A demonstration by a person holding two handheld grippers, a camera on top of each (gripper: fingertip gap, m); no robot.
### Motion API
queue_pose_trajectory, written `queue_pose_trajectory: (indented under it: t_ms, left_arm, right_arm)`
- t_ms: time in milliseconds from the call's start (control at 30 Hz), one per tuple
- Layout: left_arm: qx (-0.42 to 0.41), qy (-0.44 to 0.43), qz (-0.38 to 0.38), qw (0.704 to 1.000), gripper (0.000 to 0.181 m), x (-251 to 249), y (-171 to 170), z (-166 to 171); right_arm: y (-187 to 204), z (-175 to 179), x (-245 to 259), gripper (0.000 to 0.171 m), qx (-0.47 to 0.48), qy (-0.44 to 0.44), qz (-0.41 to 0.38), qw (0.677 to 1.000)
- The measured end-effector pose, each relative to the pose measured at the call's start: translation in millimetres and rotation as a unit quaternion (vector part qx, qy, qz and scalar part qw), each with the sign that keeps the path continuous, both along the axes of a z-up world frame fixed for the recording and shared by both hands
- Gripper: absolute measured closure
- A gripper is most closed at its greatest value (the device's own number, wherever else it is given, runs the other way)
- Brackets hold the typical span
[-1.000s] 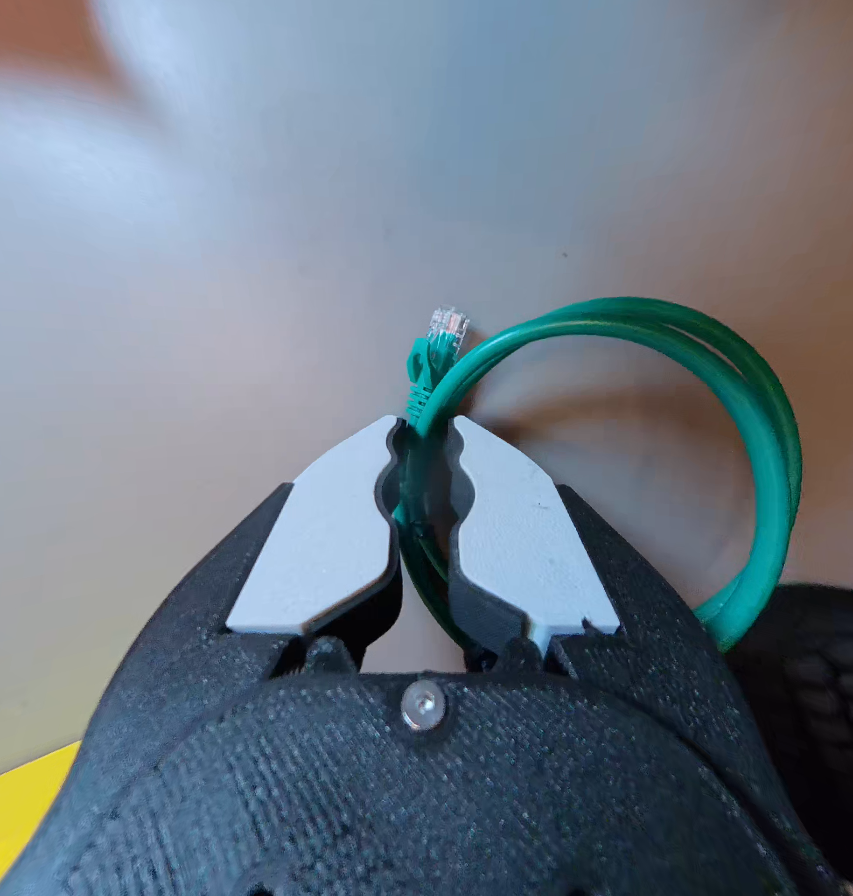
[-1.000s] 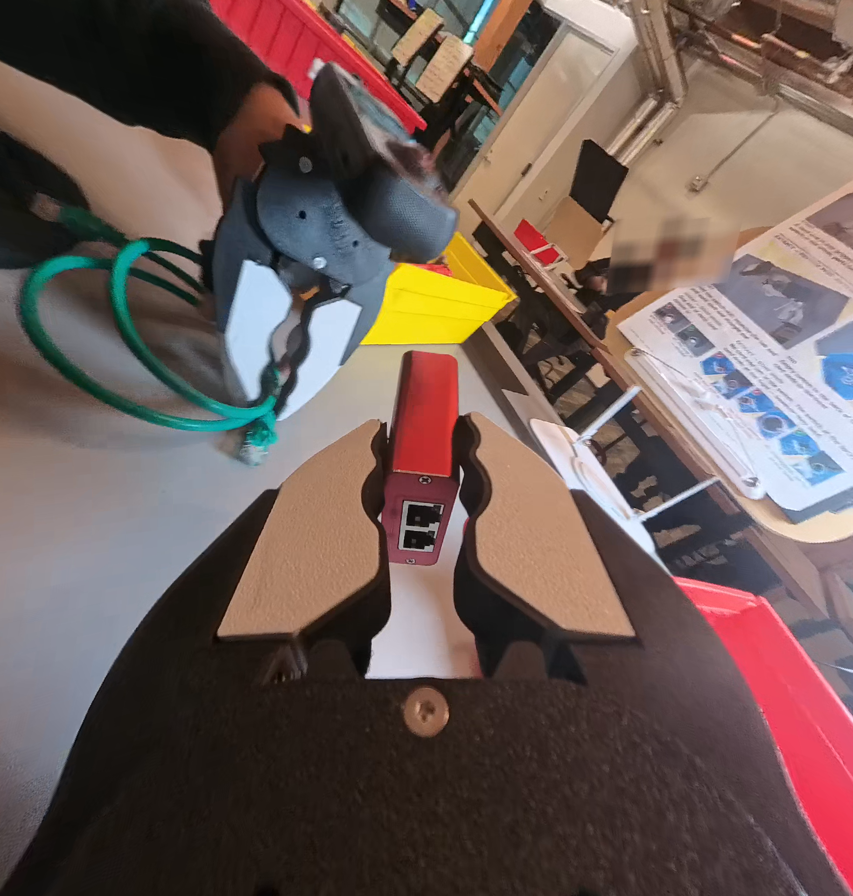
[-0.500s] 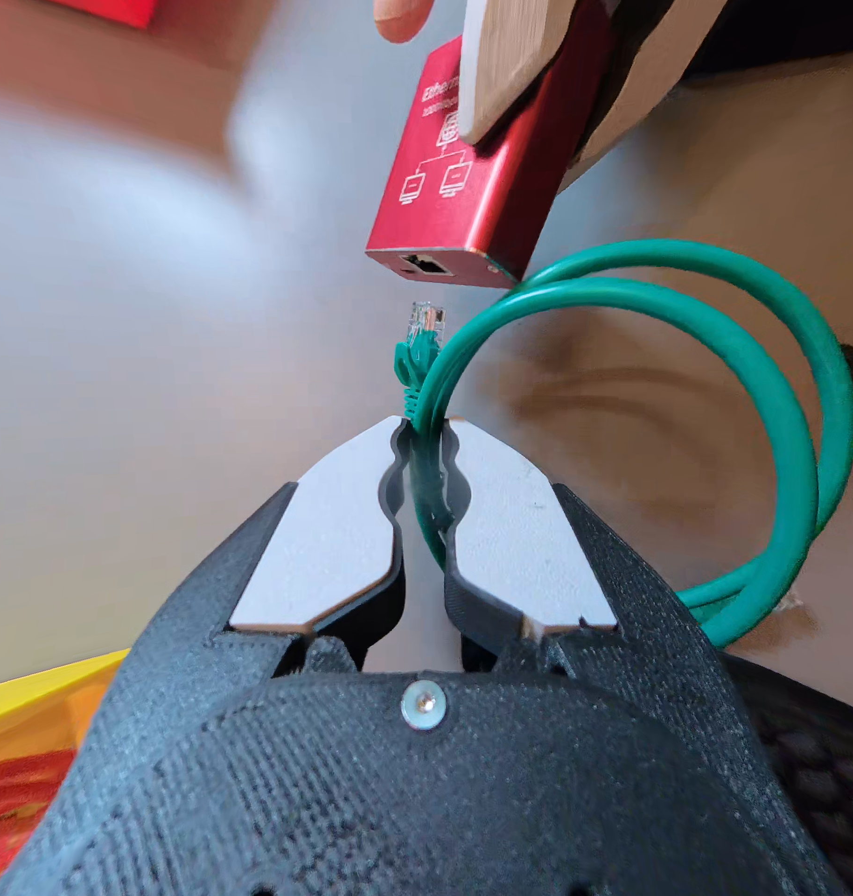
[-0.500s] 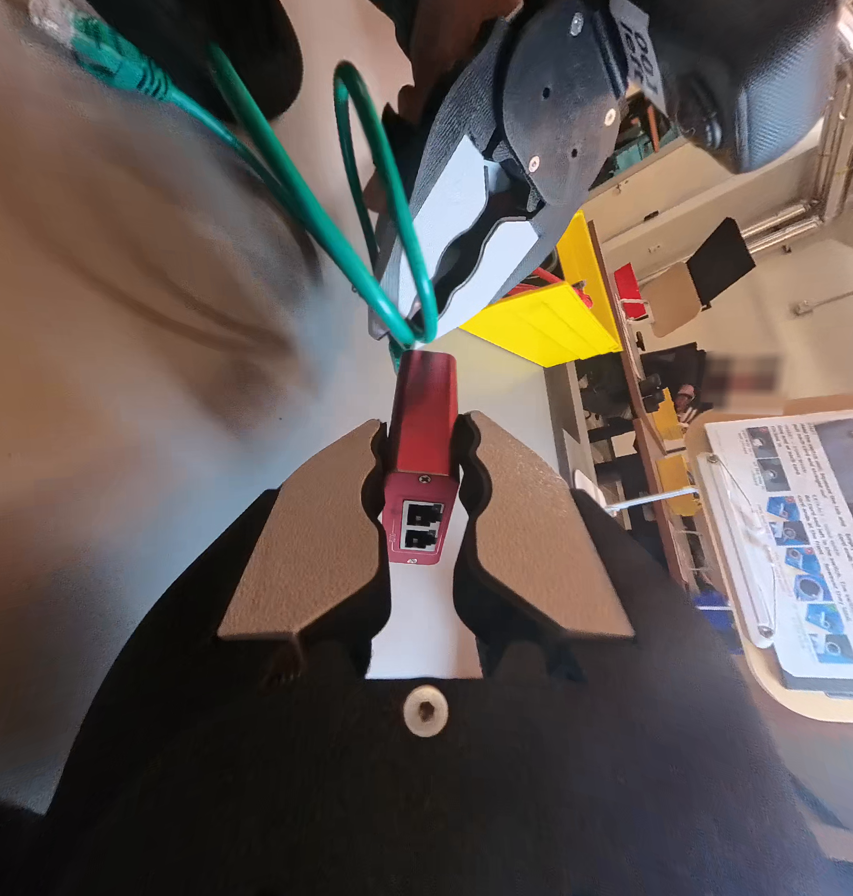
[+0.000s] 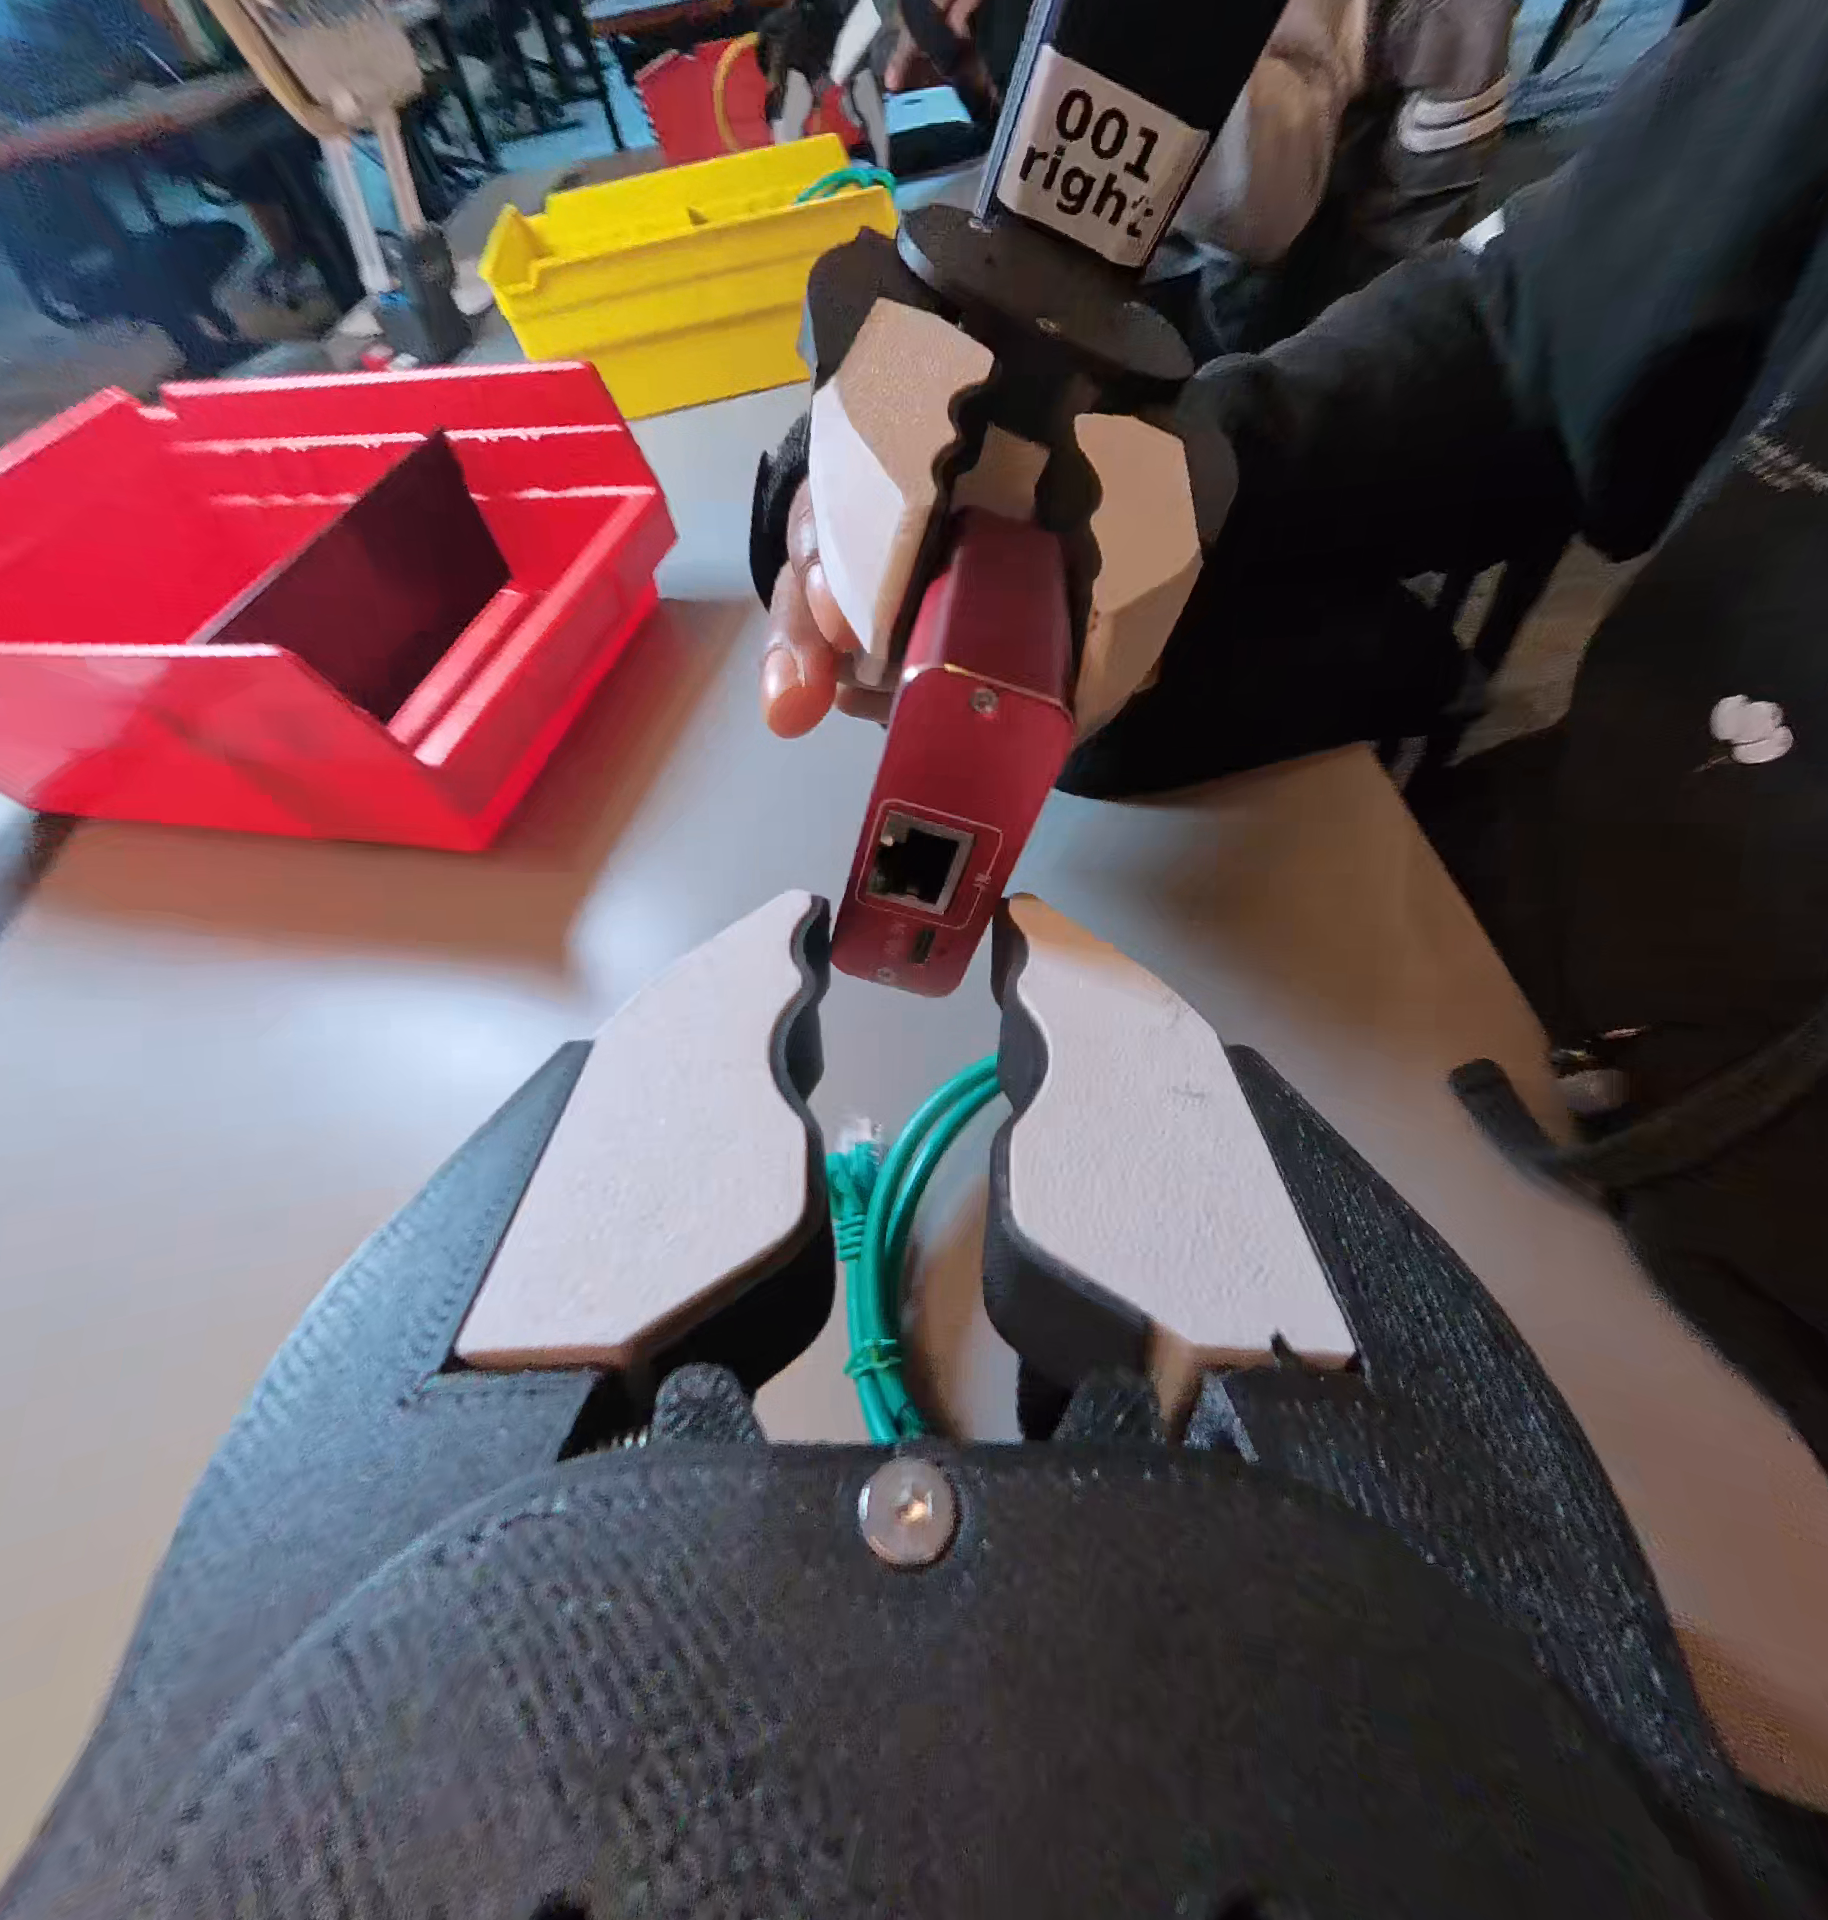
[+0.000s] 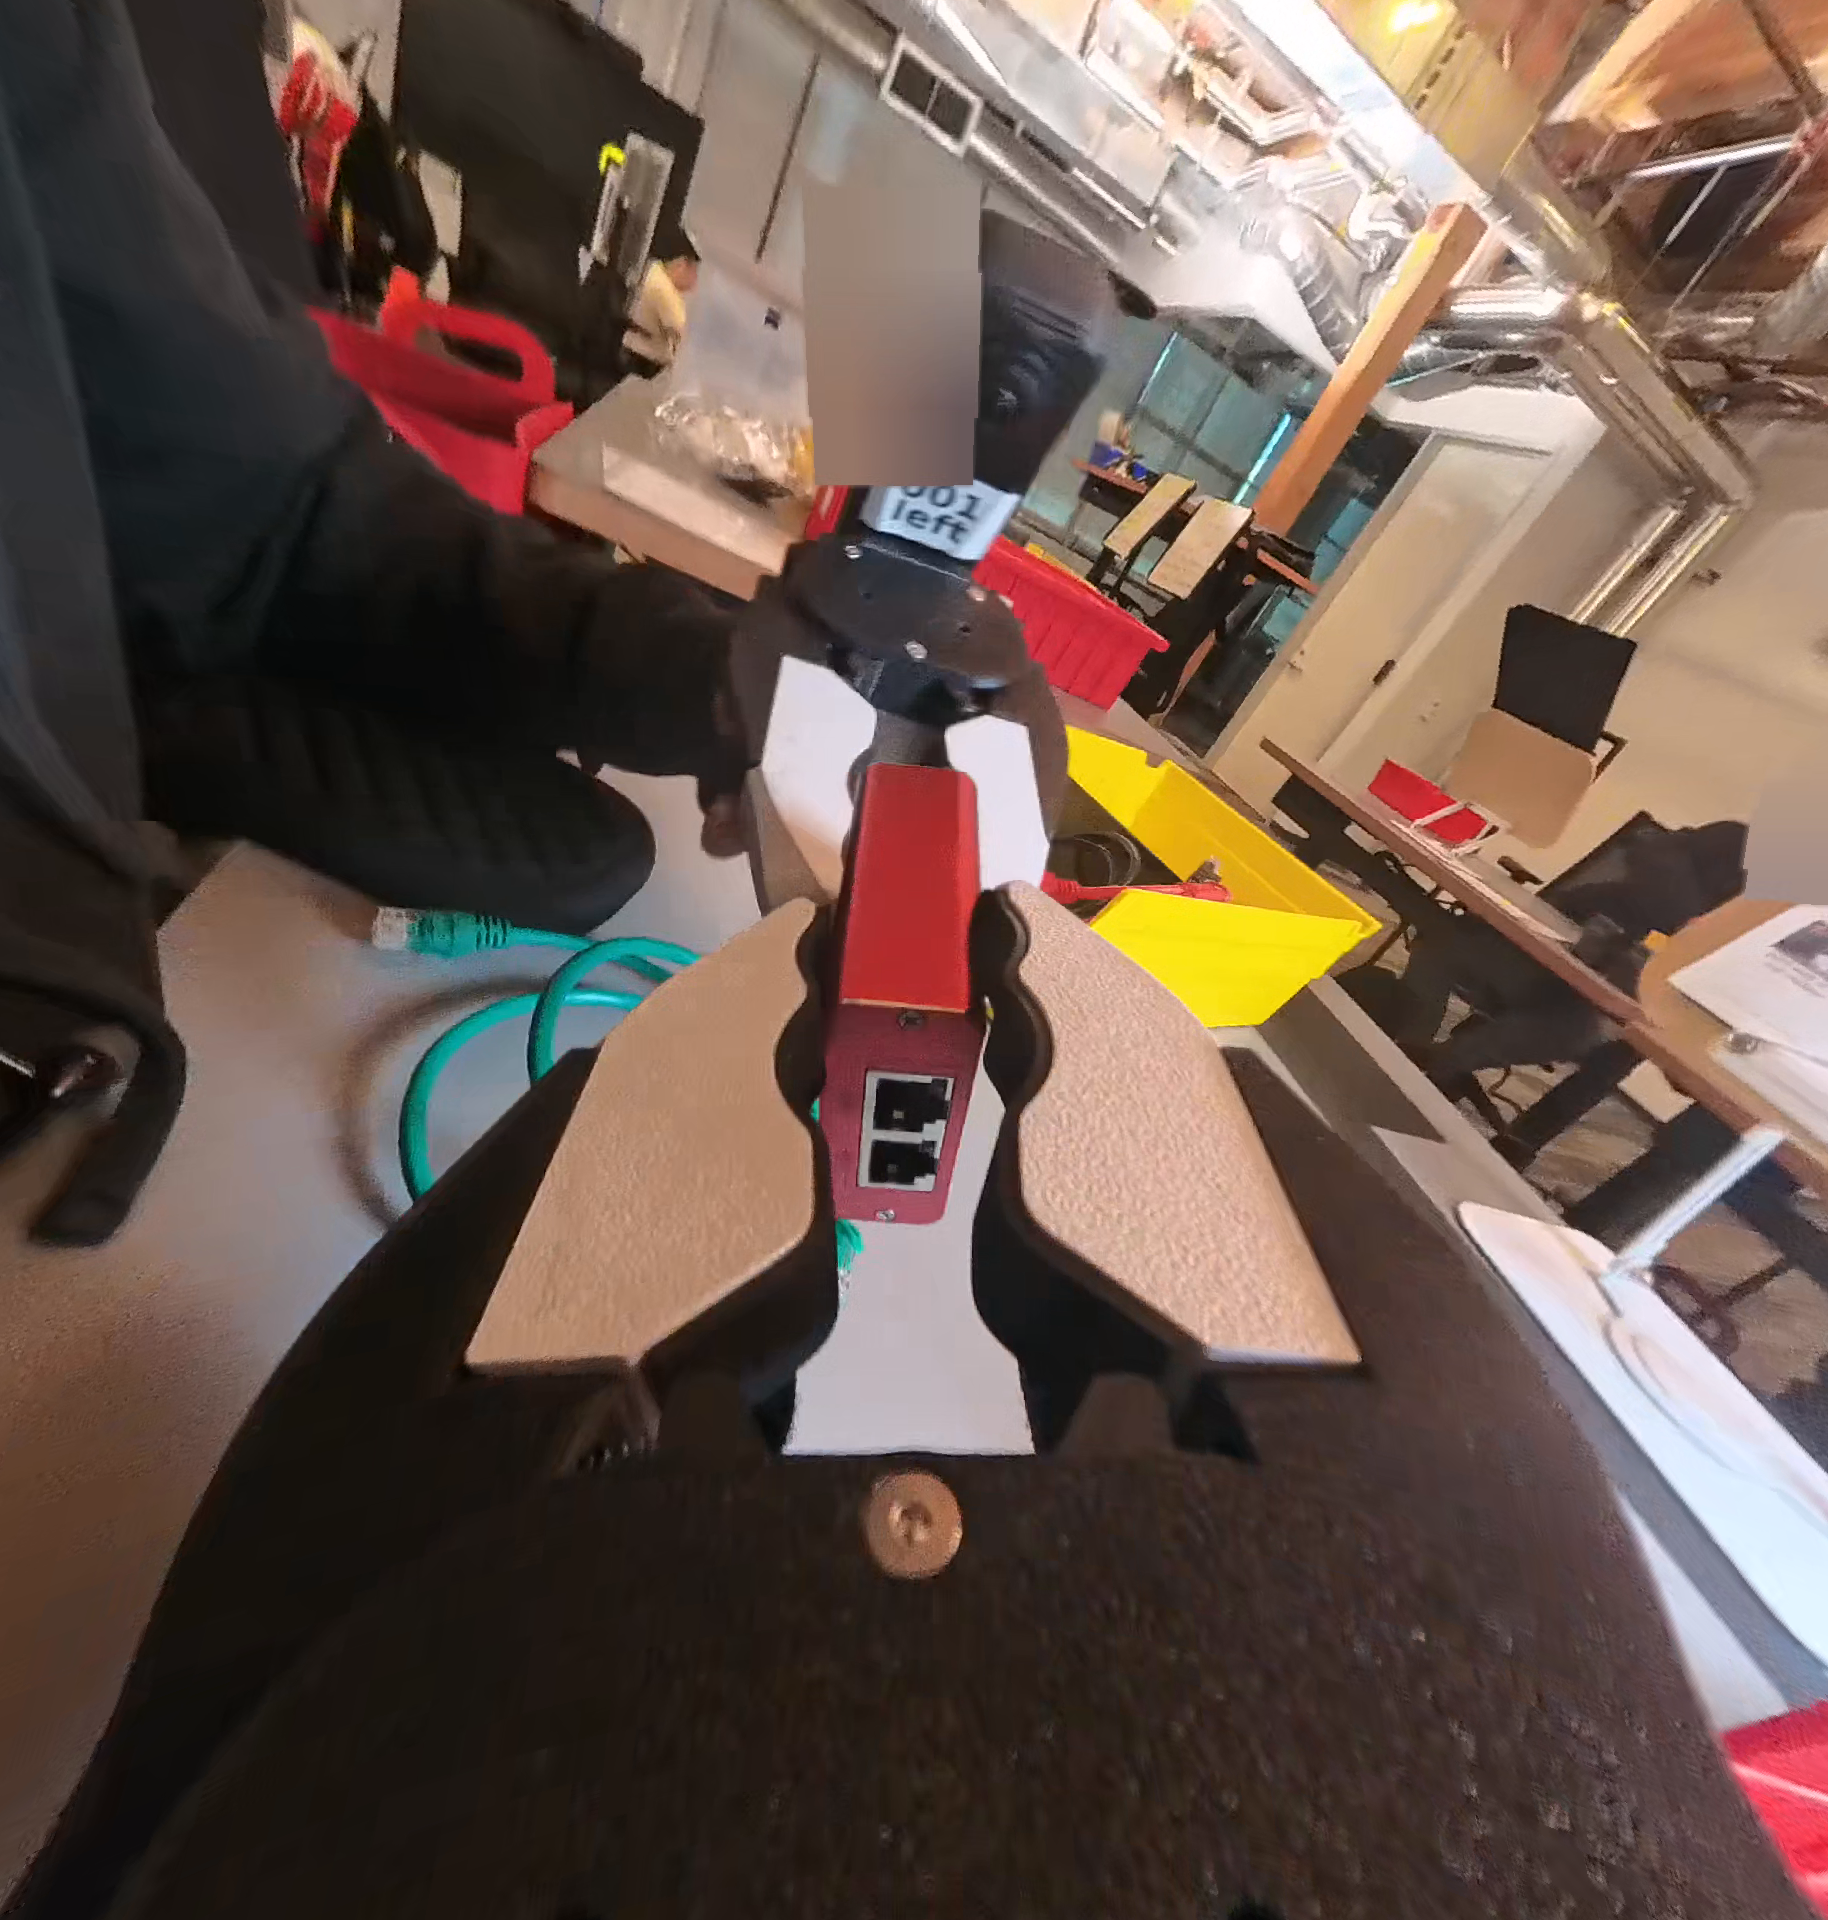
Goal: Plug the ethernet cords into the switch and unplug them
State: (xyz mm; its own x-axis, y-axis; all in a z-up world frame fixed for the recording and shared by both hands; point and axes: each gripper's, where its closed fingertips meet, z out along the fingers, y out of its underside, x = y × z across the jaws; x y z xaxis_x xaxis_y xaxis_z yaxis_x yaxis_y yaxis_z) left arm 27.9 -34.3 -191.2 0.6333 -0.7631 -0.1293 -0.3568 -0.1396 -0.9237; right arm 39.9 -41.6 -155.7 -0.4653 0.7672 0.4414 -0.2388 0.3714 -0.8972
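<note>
Tools face each other: right tool (image 6: 905, 997) clamps the red ethernet switch (image 6: 905, 914); left tool (image 5: 905, 935) gapes, green ethernet cord (image 5: 868, 1247) loose on the bench (image 5: 214, 1039) beneath.

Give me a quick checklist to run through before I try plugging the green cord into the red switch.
1. right claw clamped on the red switch: ok.
2. single port on the switch empty and facing the left claw: ok.
3. left claw gripping the green cord: not ok. Its jaws stand open and the cord lies loose between them.
4. plug lined up with the single port: not ok. It sits below the switch.
5. Latch side of the plug matching the port: cannot tell.
6. two ports at the switch's other end empty: ok.
</note>
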Motion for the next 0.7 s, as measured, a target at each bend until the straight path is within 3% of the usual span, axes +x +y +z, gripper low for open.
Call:
queue_pose_trajectory:
  t_ms: [233, 433, 600, 700]
  left_arm:
    - [0.071, 0.003, 0.004, 0.997, 0.156, -9, -7, 13]
    - [0.093, 0.024, -0.014, 0.995, 0.156, -5, -12, 9]
    - [0.119, 0.0, -0.025, 0.993, 0.156, -1, -18, 27]
    - [0.137, -0.042, -0.038, 0.989, 0.156, 2, -24, 42]
  right_arm:
    - [12, -17, -11, 0.139, 0.036, -0.055, -0.063, 0.996]
    - [9, -34, -15, 0.141, 0.071, -0.099, -0.07, 0.99]
    - [5, -54, -14, 0.128, 0.031, -0.152, -0.028, 0.987]
    - [-7, -41, -15, 0.127, -0.03, -0.134, 0.006, 0.991]
